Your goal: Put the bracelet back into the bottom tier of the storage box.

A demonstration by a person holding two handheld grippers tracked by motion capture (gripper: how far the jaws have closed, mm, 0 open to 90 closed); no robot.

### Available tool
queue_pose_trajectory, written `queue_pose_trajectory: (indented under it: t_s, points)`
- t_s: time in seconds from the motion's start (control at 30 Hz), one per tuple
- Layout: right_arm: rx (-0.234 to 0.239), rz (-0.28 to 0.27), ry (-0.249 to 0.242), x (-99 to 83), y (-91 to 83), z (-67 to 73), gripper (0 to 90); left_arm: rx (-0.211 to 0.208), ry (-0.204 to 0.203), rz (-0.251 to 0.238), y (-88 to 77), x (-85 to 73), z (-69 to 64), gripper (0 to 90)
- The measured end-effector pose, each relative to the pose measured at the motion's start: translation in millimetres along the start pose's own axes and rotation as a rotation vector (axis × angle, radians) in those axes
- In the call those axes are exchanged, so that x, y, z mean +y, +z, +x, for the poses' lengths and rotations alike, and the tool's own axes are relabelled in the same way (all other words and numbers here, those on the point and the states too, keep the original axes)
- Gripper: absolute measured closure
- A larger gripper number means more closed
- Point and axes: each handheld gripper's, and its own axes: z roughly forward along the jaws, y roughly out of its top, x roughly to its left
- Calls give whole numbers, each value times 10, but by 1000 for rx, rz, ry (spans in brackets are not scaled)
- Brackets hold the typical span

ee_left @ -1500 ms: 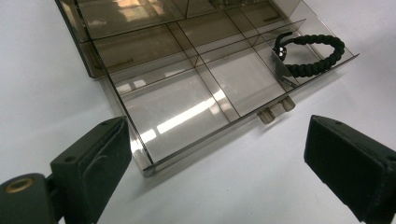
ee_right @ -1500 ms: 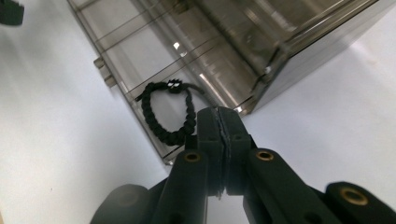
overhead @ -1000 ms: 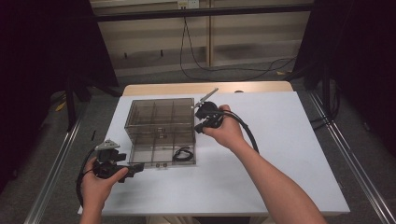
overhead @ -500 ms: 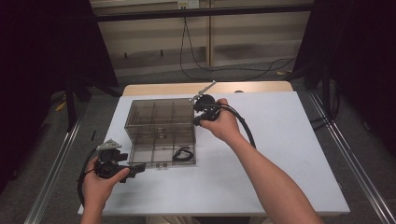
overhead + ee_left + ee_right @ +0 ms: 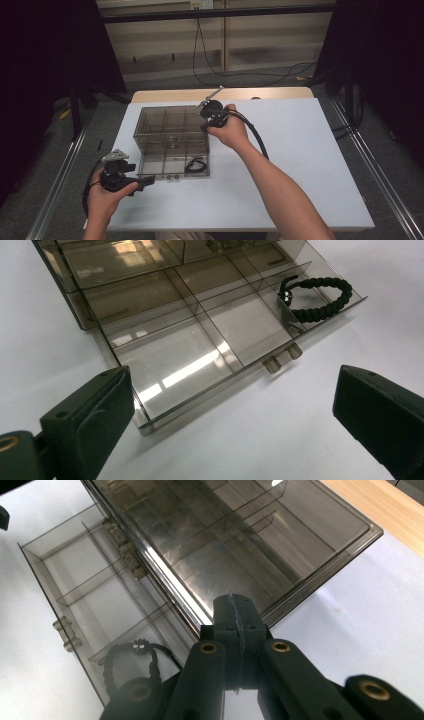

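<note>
White bench: organizer box lies open, bracelet inside ahead of released left tool; clenched right tool at lid; closing remains.

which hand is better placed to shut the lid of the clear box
Right, probably. The right gripper is at the open lid, jaws together at its edge. The left gripper sits open, off the box's near corner, away from the lid.

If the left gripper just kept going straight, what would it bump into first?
Probably the near front edge of the clear organizer box. The left gripper is open and points at it across bare white table; depth is hard to judge.
</note>
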Motion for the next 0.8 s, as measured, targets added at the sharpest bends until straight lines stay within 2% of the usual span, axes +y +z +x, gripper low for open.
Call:
queue_pose_trajectory:
  t_s: [0.2,0.27,0.37,0.47,0.63,0.8]
  points:
    - [-1,0,-1,-13,1,3,900,-1,7,-2,9,1,-29,34]
    - [-6,0,-12,-15,0,3,900,-5,-2,-14,3,-7,-41,56]
    - [-7,2,-7,-14,1,7,900,-22,6,-26,-26,-22,-49,152]
    - [-9,2,0,-14,2,13,900,-35,-10,-31,-31,-40,-62,217]
    - [-20,4,9,-15,0,31,900,-47,-18,-16,-16,-71,-67,292]
    - [-20,4,10,-18,1,33,900,-46,-20,-25,13,-84,-95,341]
